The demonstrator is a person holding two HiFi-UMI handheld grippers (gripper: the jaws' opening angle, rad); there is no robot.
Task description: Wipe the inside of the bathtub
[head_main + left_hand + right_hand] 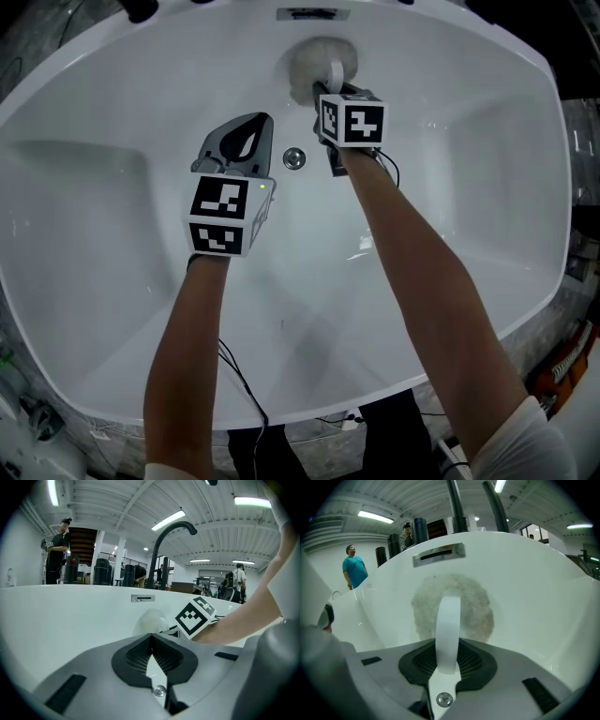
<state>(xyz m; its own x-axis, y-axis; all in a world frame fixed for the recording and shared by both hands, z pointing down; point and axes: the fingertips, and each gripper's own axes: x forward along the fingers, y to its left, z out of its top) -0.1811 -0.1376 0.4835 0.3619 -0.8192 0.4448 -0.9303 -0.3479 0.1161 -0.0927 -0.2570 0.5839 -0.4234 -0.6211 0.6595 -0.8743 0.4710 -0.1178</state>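
Observation:
The white bathtub (94,187) fills the head view. A round grey scrub pad (314,58) lies flat against the tub's far wall, just below the overflow slot (312,14). My right gripper (330,89) is shut on the pad's white strap (447,630), with the pad (476,604) spread behind it in the right gripper view. My left gripper (246,131) hovers over the tub floor just left of the drain (294,157). Its jaws are shut with nothing between them (151,641). From the left gripper view the pad (151,619) shows ahead, beside the right gripper's marker cube (196,616).
A dark curved faucet (164,550) rises behind the far rim above the overflow slot (438,554). People stand in the room beyond the tub (354,569). Black cables (244,384) trail over the near rim by my body.

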